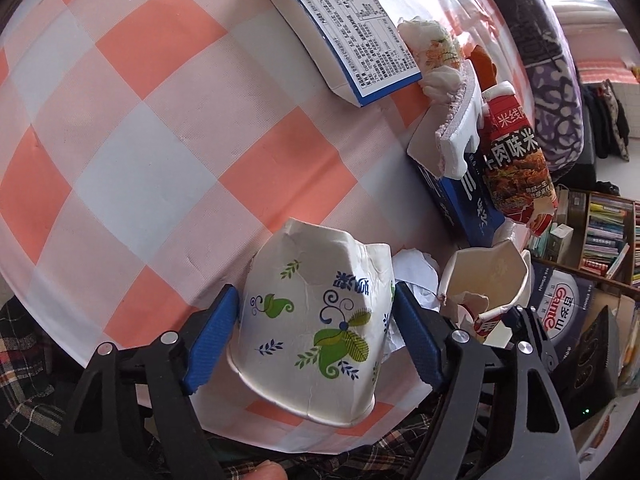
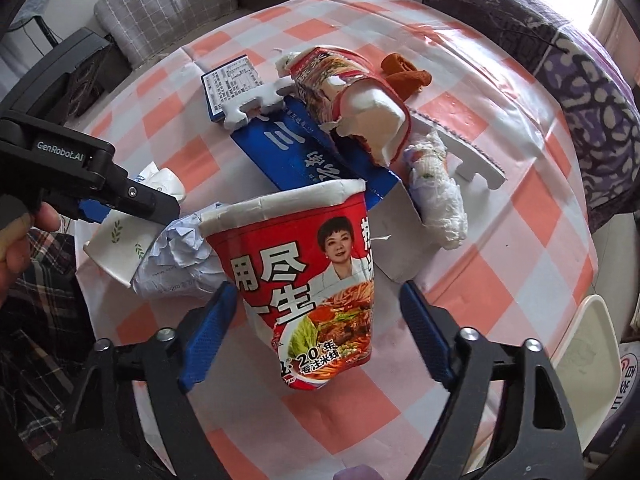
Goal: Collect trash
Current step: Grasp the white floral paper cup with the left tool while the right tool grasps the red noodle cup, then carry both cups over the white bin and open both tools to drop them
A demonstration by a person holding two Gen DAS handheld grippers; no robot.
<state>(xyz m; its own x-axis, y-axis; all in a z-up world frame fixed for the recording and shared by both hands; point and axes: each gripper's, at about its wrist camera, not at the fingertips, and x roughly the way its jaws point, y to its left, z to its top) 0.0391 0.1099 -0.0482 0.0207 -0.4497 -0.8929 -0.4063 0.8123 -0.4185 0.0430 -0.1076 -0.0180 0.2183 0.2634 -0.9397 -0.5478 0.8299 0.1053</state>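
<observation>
A crumpled white paper cup (image 1: 316,332) printed with green leaves lies on its side at the near edge of the worktop (image 1: 160,140), its open mouth toward the camera. The left gripper (image 1: 316,336) has its jaws set to either side of the cup, both blue pads touching its walls. The right wrist view sees this same cup (image 2: 120,248) only as a sliver under the left gripper (image 2: 120,204), but shows a wad of crumpled paper (image 2: 180,256) just beside it, which the left view catches only partly behind the cup.

The right wrist view is filled by a red instant-noodle cup (image 2: 308,280), tilted, with a woman's portrait and noodle photo on its side. The right gripper (image 2: 316,336) stands wide open around it: the left pad is next to the cup wall, the right pad clearly apart from it. Whether the cup rests on the worktop or on the paper wad cannot be told. From the left view this cup (image 1: 484,284) shows its torn white inside instead.

Further out lie a flattened blue carton (image 2: 304,156), a torn second noodle cup (image 2: 352,92) upon it, a white foam piece (image 2: 256,104), a rolled tissue (image 2: 436,196) and an orange rag (image 2: 404,72). Only the left view shows the bookshelf (image 1: 600,236) beyond the worktop.
</observation>
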